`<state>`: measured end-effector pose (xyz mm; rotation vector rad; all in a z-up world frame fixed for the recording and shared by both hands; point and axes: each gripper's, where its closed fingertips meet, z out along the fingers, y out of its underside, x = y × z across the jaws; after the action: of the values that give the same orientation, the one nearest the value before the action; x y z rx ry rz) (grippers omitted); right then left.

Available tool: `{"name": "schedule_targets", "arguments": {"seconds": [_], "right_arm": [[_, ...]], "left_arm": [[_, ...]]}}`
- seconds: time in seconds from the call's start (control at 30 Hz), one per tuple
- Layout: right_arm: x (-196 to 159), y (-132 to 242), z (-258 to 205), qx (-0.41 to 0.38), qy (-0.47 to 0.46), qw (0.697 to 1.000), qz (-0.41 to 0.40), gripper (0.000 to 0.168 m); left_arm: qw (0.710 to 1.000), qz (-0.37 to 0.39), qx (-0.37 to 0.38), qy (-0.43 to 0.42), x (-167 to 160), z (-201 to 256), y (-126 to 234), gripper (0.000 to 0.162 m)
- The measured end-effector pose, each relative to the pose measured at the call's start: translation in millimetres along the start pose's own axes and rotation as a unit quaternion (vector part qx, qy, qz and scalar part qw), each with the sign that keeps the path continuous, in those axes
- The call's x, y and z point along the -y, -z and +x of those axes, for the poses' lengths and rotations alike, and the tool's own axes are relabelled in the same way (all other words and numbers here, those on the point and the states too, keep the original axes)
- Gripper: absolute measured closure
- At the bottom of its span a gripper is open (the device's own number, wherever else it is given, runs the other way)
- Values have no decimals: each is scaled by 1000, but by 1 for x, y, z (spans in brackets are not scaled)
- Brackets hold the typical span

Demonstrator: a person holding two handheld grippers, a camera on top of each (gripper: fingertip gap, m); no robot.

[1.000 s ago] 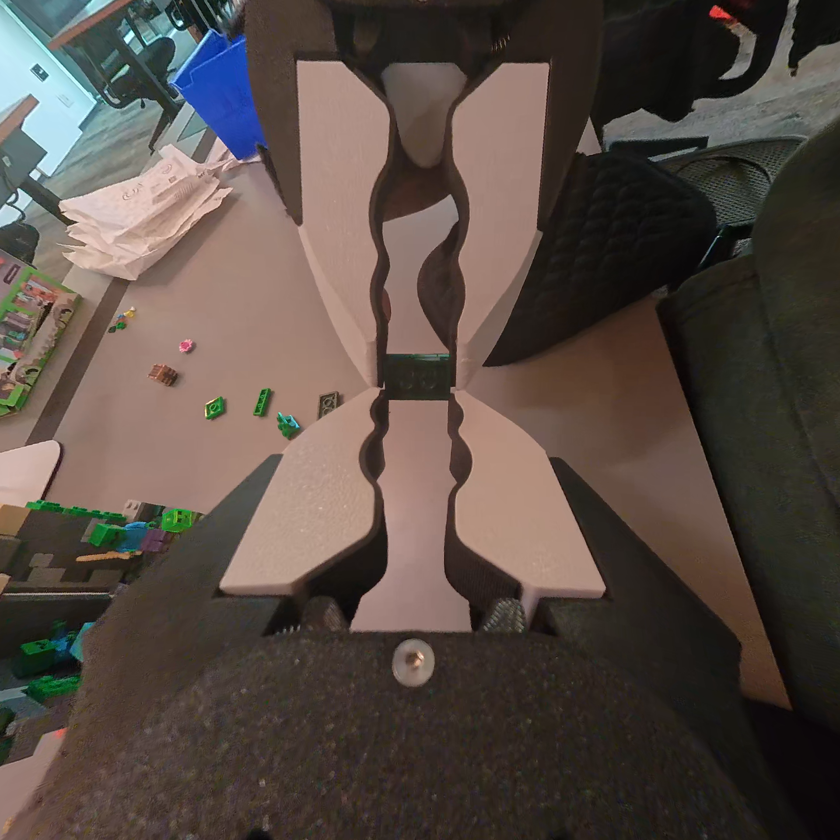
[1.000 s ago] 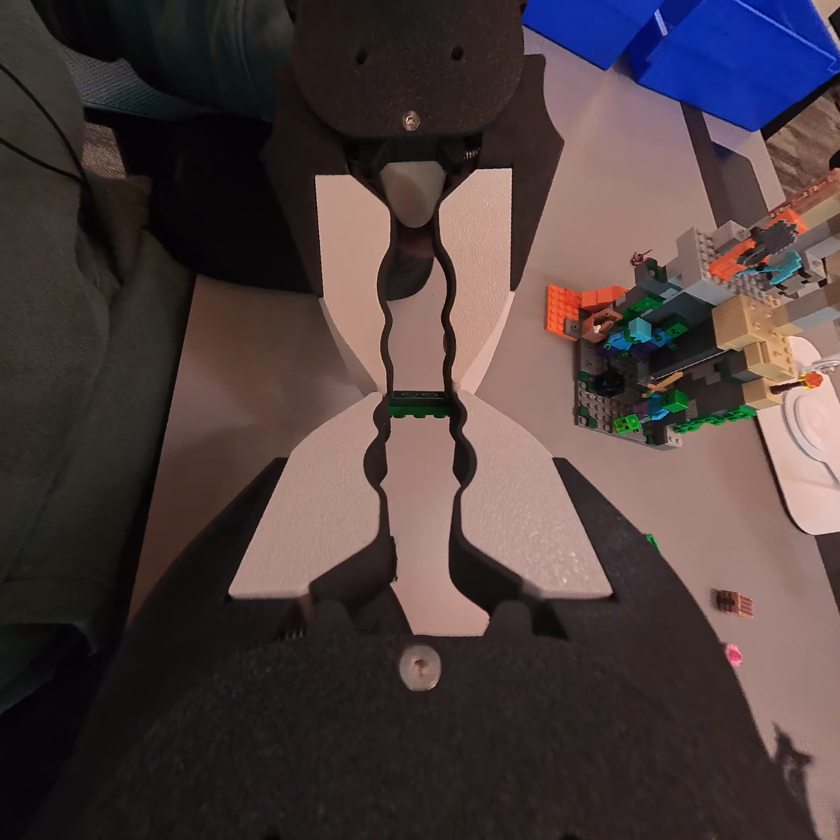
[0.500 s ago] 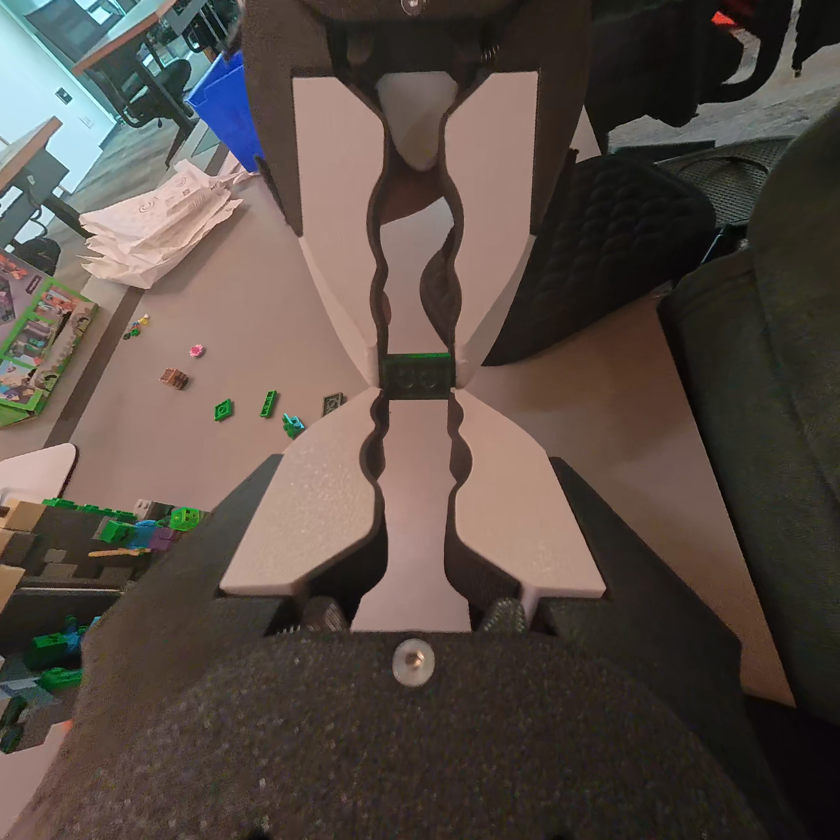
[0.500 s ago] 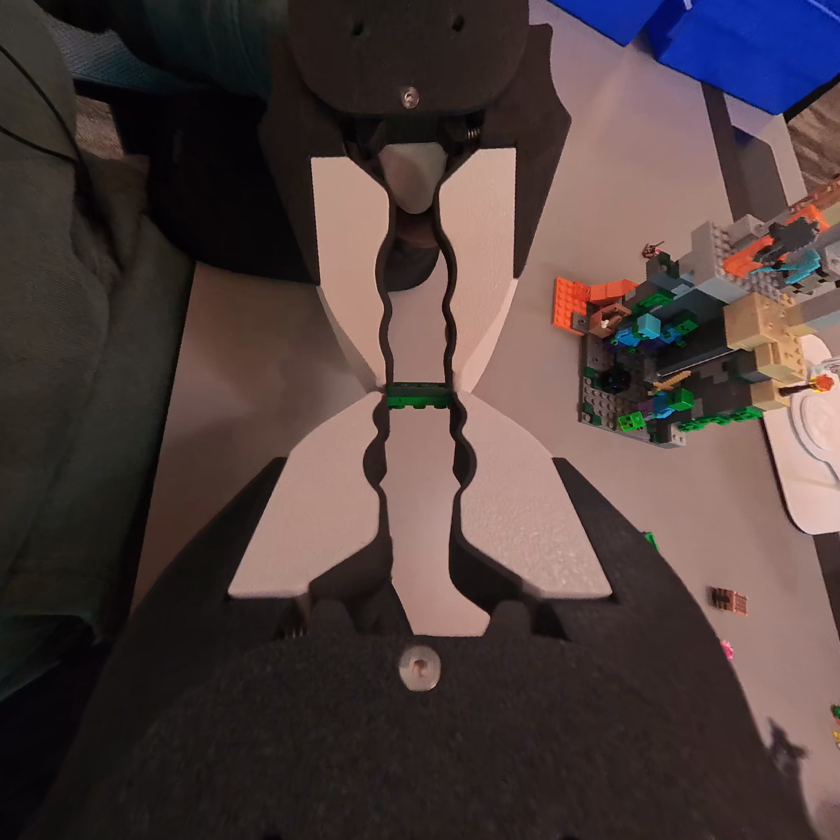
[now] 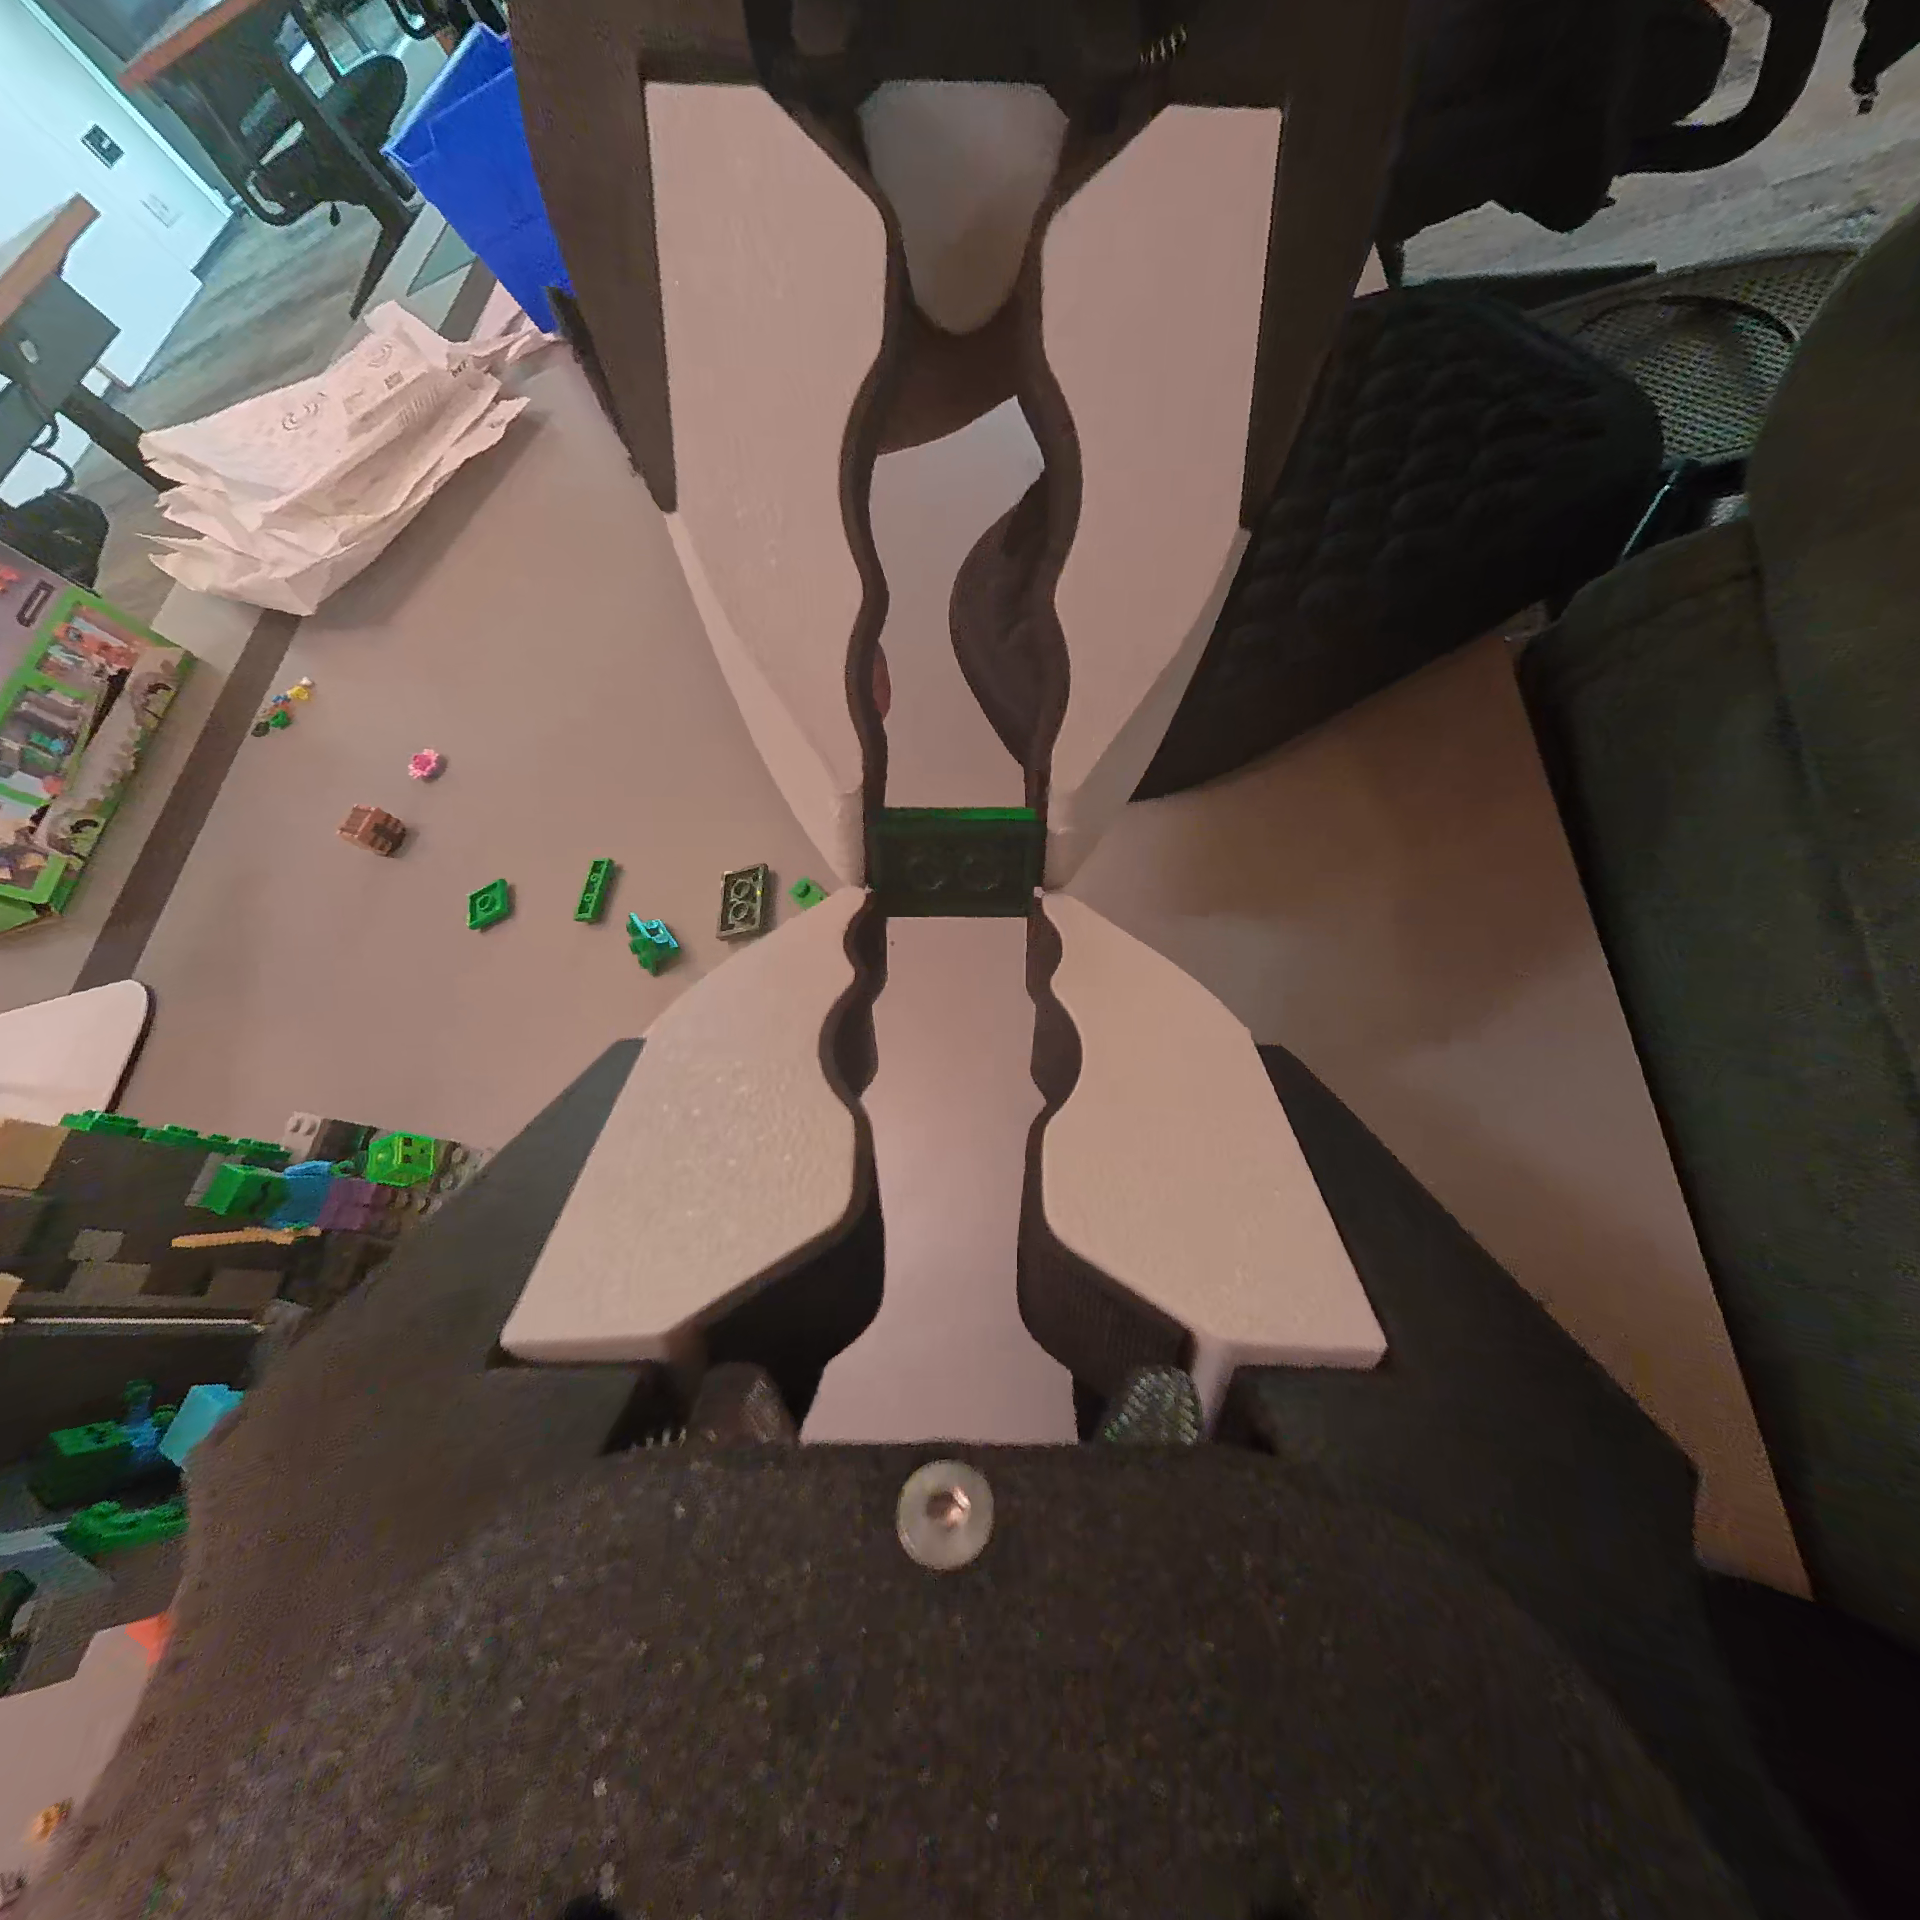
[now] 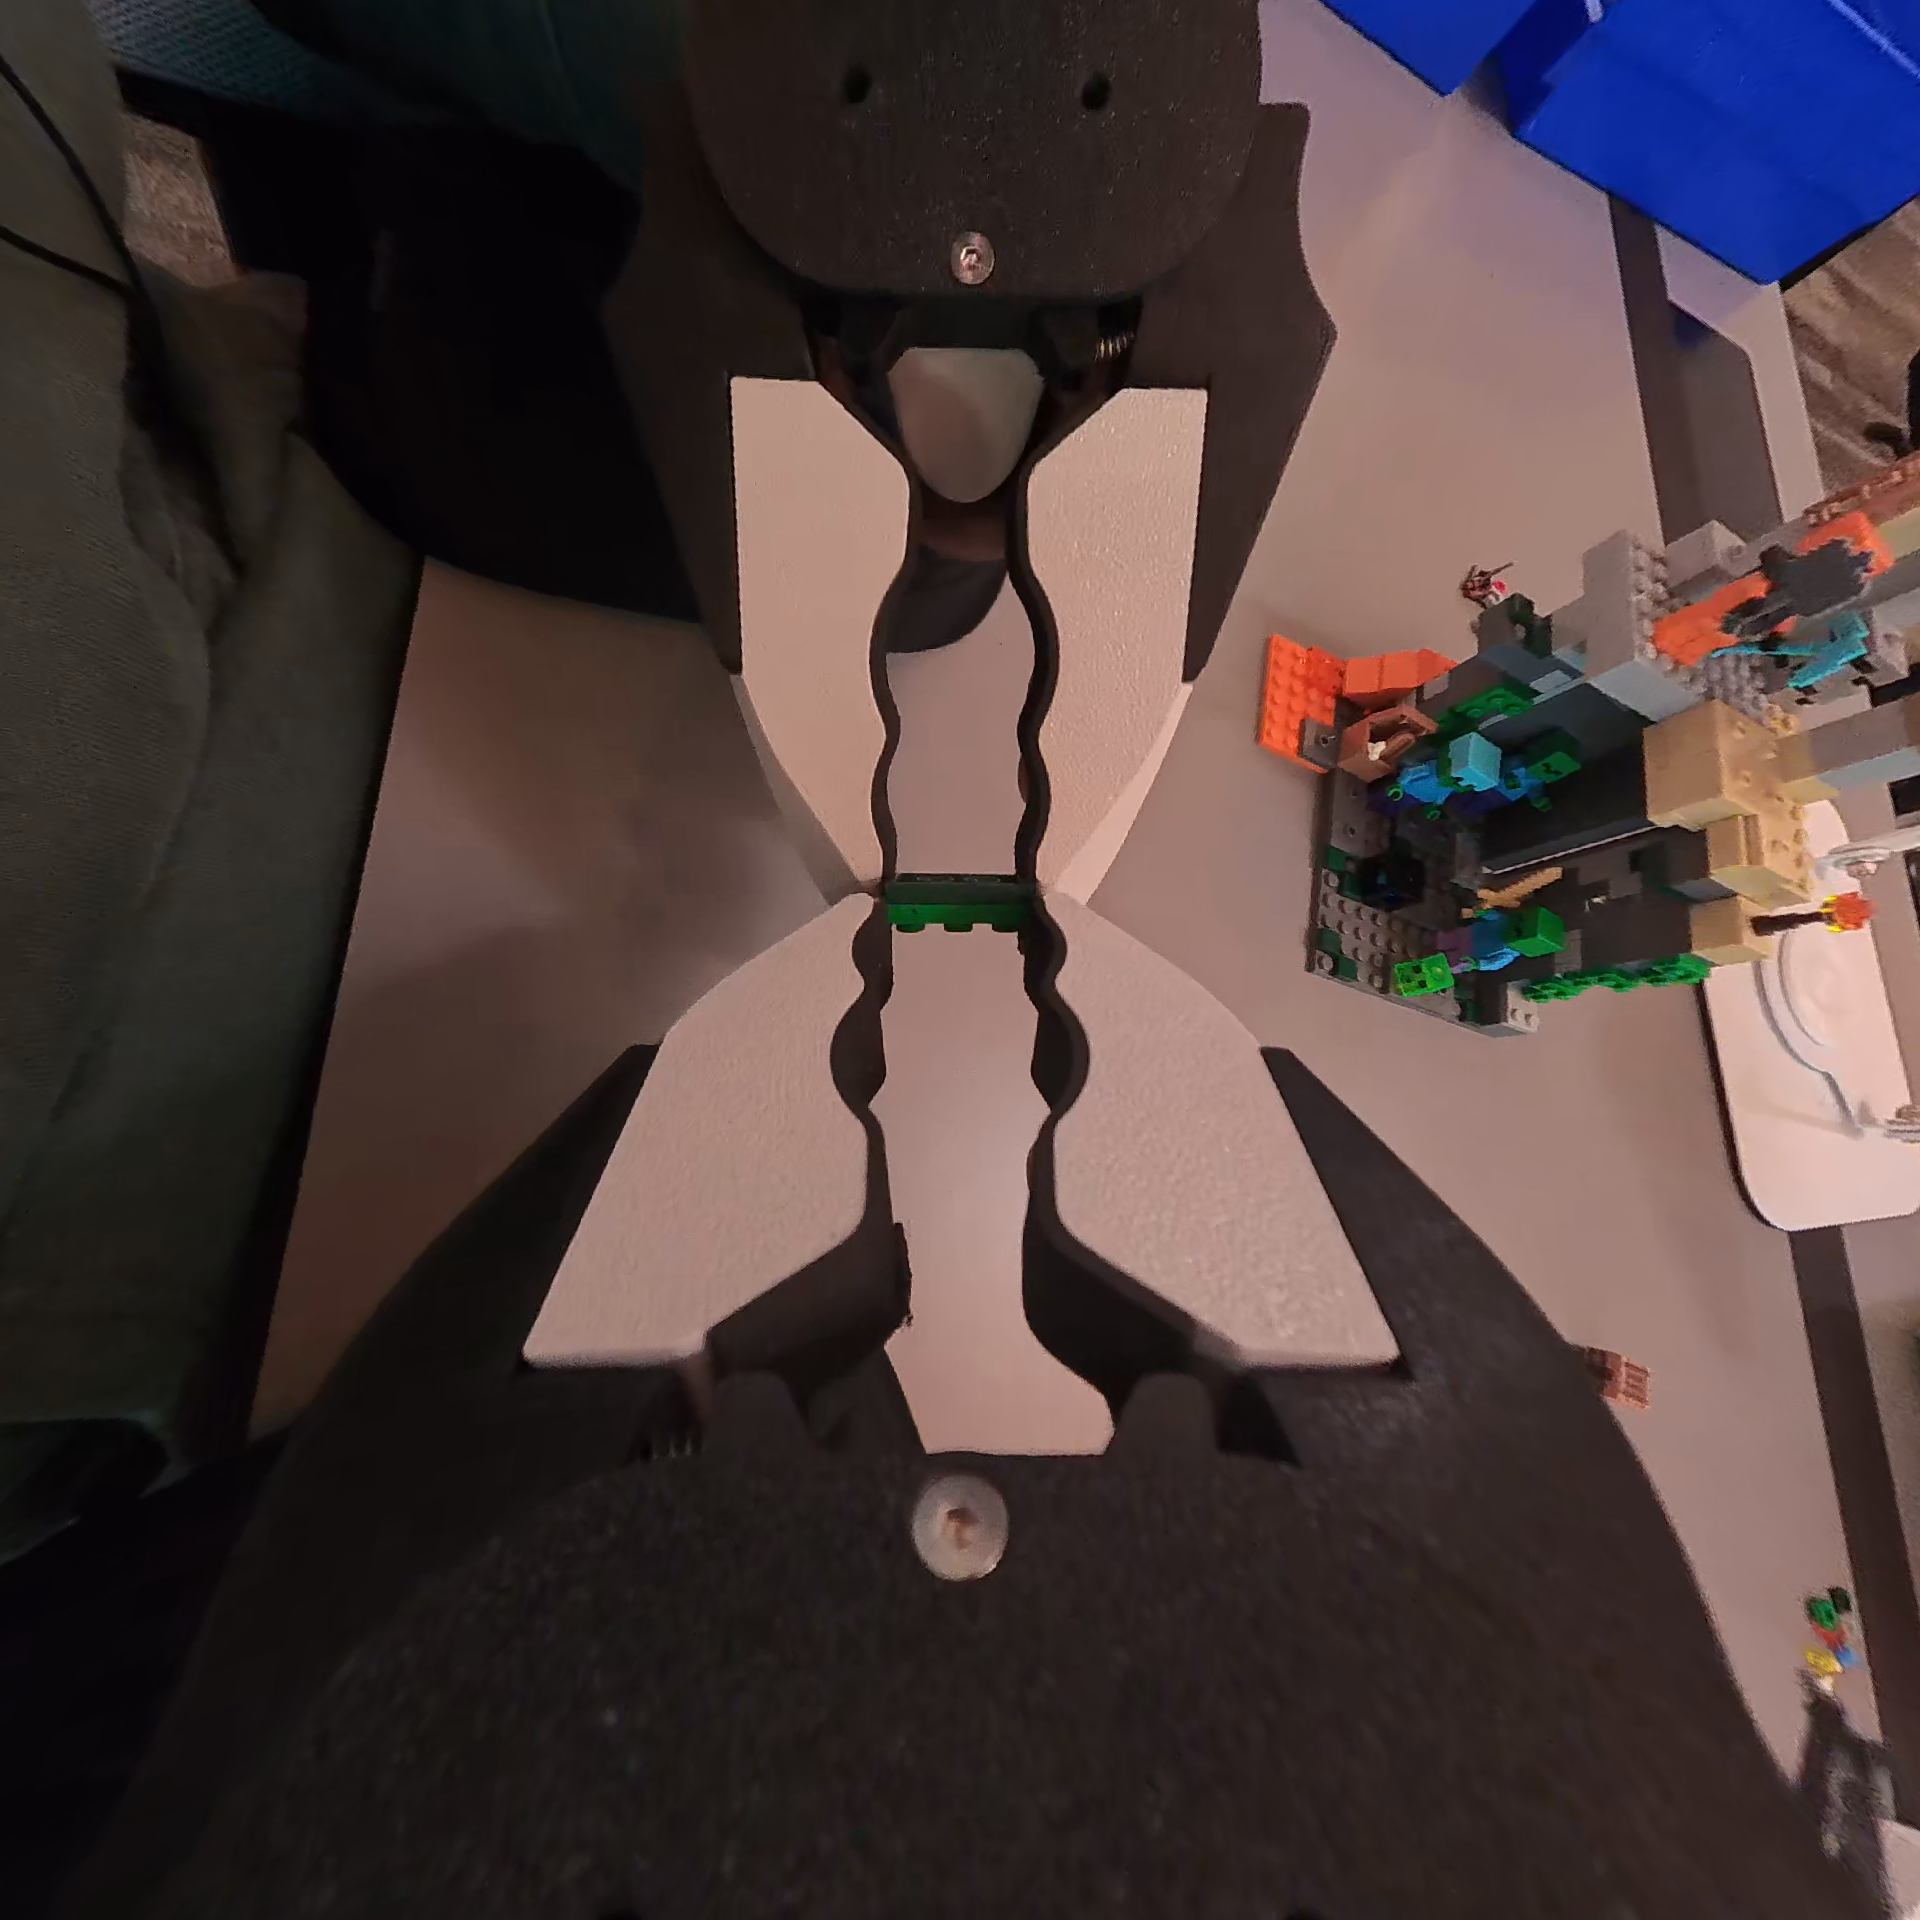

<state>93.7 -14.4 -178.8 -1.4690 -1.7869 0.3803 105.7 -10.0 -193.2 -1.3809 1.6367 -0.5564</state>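
two grippers: you are bringing them tip to tip above the grey table [image 5: 1299, 935], each one facing the other's camera.
left gripper [image 5: 954, 902]: you are keeping it narrowed to a small gap, its fingers pressing the short ends of a green plate [image 5: 954, 862], whose hollow underside is facing this camera.
right gripper [image 6: 956, 935]: you are closing it to the same narrow gap on the green plate [image 6: 958, 914]; the studded side is showing here.
plate: it is hanging in the air between all four fingertips, clear of the table; a darker strip is lying along its far edge, and you cannot tell whether that is a second piece.
loose pieces: a small green square plate [image 5: 486, 902], a narrow green plate [image 5: 593, 890], a teal piece [image 5: 651, 940] and a dark grey plate [image 5: 744, 900] are lying in a row on the table, near the left fingers.
brick model [image 6: 1558, 831]: it is standing on the table, well apart from the tips, beside a white mat [image 6: 1818, 1143].
containers: blue bins [image 6: 1714, 104] are sitting at the far table edge; their insides are not showing.
paper: a crumpled stack of sheets [image 5: 332, 457] is lying just beside the bins.
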Motion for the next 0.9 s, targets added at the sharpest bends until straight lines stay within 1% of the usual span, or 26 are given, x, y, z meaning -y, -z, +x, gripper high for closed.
{"name": "schedule_targets", "arguments": {"seconds": [0.4,0.43,0.47,0.5,0.53,0.57,0.6,0.67,0.77,0.8,0.87,0.9], "right_arm": [[-3,0,-9,36,52,998,4,144],[-3,0,-12,44,61,997,3,144],[-3,0,-15,49,73,996,4,144],[-3,0,-14,43,86,995,3,144],[-4,-1,-12,36,94,995,0,144],[-4,0,-10,34,96,995,-4,144],[-4,1,-8,34,91,995,-6,144],[-3,4,-2,29,80,996,0,144],[-2,4,3,21,67,998,-3,144],[-3,3,4,19,55,998,-5,144],[-4,1,5,18,34,999,-8,144],[-5,0,5,19,27,999,-11,144]], "left_arm": [[998,13,-61,23,-1,12,-1,137],[998,13,-63,23,-1,12,-1,143],[998,21,-47,22,-2,4,1,148],[997,26,-58,42,-2,3,2,153],[997,27,-65,42,-2,5,3,158],[998,19,-54,19,-3,6,2,162],[999,12,-46,6,-3,7,1,162],[998,23,-46,20,1,8,2,162],[999,20,-24,25,-3,0,1,137],[999,23,-20,25,-2,-1,1,132],[999,29,-15,26,1,0,1,127],[999,31,-12,26,2,0,1,127]]}}
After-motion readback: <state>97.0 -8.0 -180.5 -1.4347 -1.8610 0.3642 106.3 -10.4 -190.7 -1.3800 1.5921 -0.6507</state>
